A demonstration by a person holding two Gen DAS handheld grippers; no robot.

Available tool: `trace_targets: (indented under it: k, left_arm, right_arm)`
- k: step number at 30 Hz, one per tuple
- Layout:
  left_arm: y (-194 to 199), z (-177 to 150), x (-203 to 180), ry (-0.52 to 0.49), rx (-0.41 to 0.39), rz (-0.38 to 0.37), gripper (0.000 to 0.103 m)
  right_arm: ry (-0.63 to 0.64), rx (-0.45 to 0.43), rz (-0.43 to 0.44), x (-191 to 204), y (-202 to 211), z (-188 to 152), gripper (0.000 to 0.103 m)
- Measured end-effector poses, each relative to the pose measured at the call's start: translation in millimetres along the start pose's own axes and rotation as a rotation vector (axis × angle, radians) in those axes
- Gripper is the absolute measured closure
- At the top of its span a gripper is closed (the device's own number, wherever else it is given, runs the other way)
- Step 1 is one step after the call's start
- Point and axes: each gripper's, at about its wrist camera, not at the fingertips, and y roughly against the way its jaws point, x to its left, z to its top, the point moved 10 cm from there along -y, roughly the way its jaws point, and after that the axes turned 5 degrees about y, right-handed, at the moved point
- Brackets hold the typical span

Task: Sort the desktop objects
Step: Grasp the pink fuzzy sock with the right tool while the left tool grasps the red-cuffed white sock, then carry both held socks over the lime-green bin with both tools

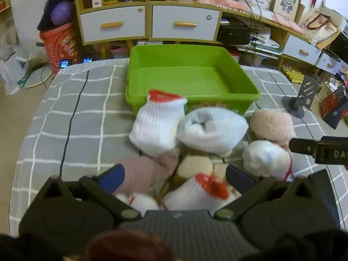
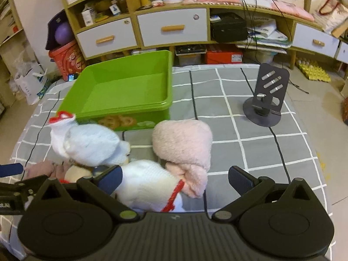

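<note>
A pile of rolled socks lies on the grey checked cloth in front of an empty green bin [image 1: 191,74], which also shows in the right wrist view [image 2: 124,89]. My left gripper [image 1: 175,177] is open over the pile, with a white red-cuffed sock [image 1: 195,193] and a mauve sock [image 1: 141,171] between its fingers. Beyond lie another red-cuffed white sock [image 1: 158,124] and a pale blue roll [image 1: 211,128]. My right gripper [image 2: 174,178] is open around a white sock with red trim [image 2: 150,184], beside a fluffy pink roll [image 2: 184,145].
A black phone stand [image 2: 266,91] stands on the cloth at the right. Behind the table are wooden shelves with white drawers [image 1: 184,22], a red bucket [image 1: 58,43] and floor clutter. A thin black cable [image 1: 71,117] runs across the cloth on the left.
</note>
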Motion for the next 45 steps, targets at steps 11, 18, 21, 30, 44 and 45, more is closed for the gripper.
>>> trace_targets:
  k: [11,18,21,30,44,45]
  left_arm:
    - [-35,22,27,0.108,0.042,-0.025,0.0]
    - [-54,35,43,0.217,0.049,-0.054,0.001]
    - [-61,39,48,0.233,0.047,-0.049,0.001]
    - [-69,41,56,0.3,0.045,-0.075,0.003]
    - [-75,36,60,0.338,0.066,-0.078,0.011]
    - [-76,35,60,0.339,0.066,-0.079,0.011]
  right_arm:
    - [-0.115,0.093,0.042,-20,-34,7,0.0]
    - [-0.183,0.1,0.057,-21,-48,13,0.0]
    - [-0.206,0.11,0.067,-21,-55,14,0.0]
    - [-0.256,0.122,0.053,-32,-71,11,0.003]
    - [-0.25,0.122,0.073,-25,-81,11,0.011]
    - [-0.246,0.124,0.076,-23,-82,11,0.012]
